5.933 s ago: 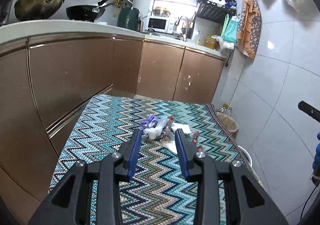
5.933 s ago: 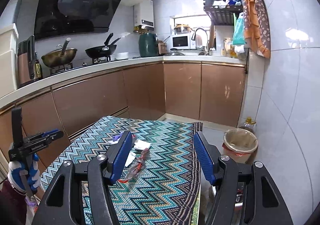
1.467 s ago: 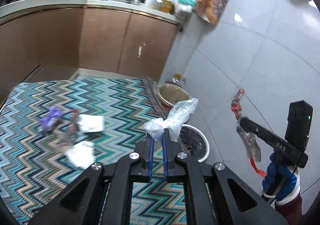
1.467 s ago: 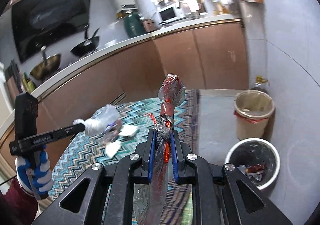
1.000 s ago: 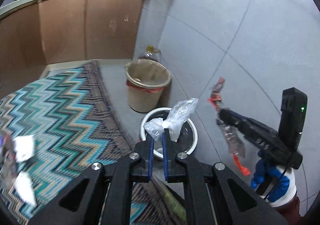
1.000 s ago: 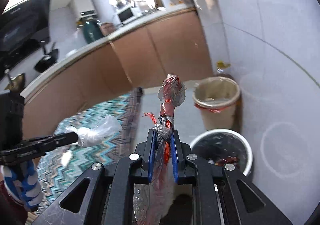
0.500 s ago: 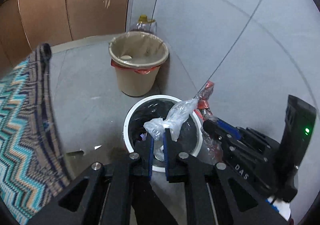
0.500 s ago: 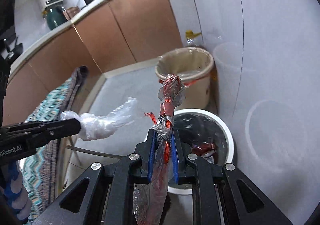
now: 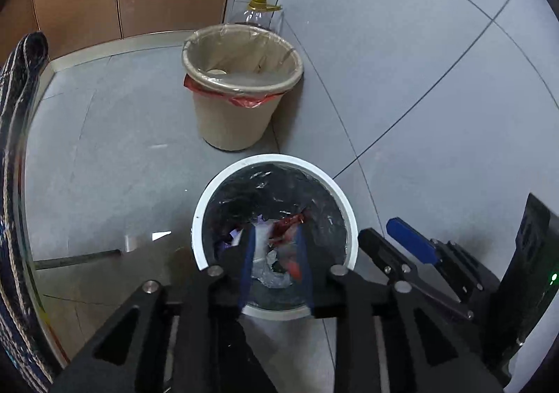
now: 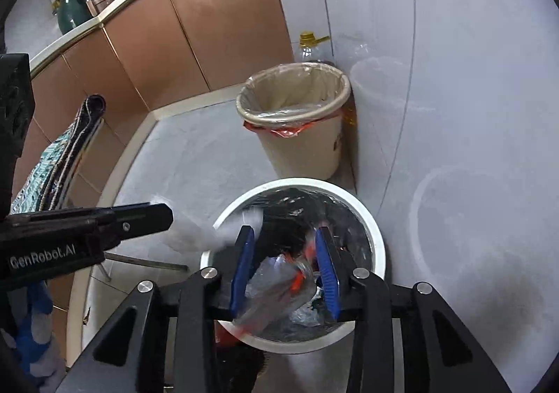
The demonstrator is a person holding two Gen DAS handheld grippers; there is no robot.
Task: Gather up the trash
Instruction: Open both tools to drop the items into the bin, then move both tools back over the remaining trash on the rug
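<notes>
A white-rimmed bin (image 9: 206, 211) with a black liner stands on the grey floor, also in the right wrist view (image 10: 379, 235). Both grippers hang over it. My left gripper (image 9: 274, 263) is open and empty; clear plastic and red scraps lie in the bin below it. My right gripper (image 10: 284, 269) is open, and the clear wrapper with red print (image 10: 279, 281) is loose between its jaws, dropping into the bin. A blurred clear bag (image 10: 216, 230) falls at the bin's left rim, beside the left gripper's fingers (image 10: 139, 218).
A beige bin (image 9: 241, 85) with a clear liner stands behind the white one, against the tiled wall, with an oil bottle (image 9: 262, 10) behind it. The zigzag cloth's edge (image 9: 17, 148) hangs at the left. Brown cabinets (image 10: 195, 33) run along the back.
Both grippers have opened over the white bin. The clear bag has left the left gripper and the red-printed wrapper has slipped from the right gripper's grip.
</notes>
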